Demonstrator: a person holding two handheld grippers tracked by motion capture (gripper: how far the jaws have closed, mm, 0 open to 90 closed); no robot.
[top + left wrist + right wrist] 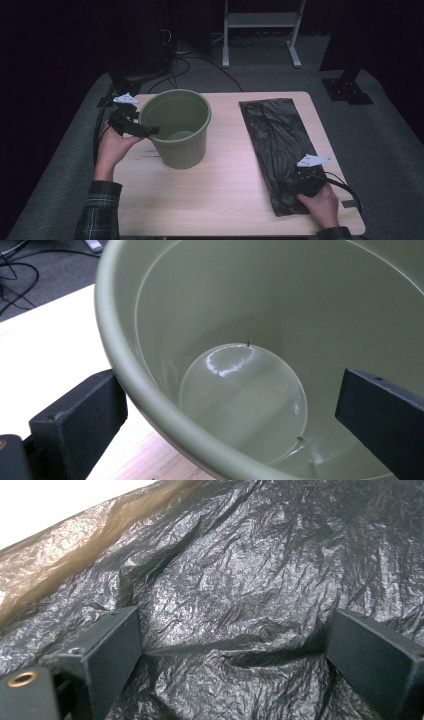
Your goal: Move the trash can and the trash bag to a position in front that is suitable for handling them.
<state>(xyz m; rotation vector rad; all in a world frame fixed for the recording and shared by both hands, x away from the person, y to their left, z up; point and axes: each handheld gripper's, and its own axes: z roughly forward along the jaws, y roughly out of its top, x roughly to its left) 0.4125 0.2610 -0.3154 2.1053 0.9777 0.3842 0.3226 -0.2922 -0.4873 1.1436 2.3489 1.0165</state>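
Left gripper [145,131] jaws spread astride green bin [180,150] rim, right gripper [306,181] jaws open, pressing black bin bag [275,130].

In the high view the right gripper [306,181] sits under its grey plate and the hand, so its jaws are hidden against the black bag [278,145]. The bin [177,127] hides the tip of the left gripper [145,131] past the rim. In the left gripper view the bin's [150,385] rim runs off the top and right edges, and both jaws are cut by the frame. In the right gripper view the bag [240,590] spills past every edge but the upper left corner.
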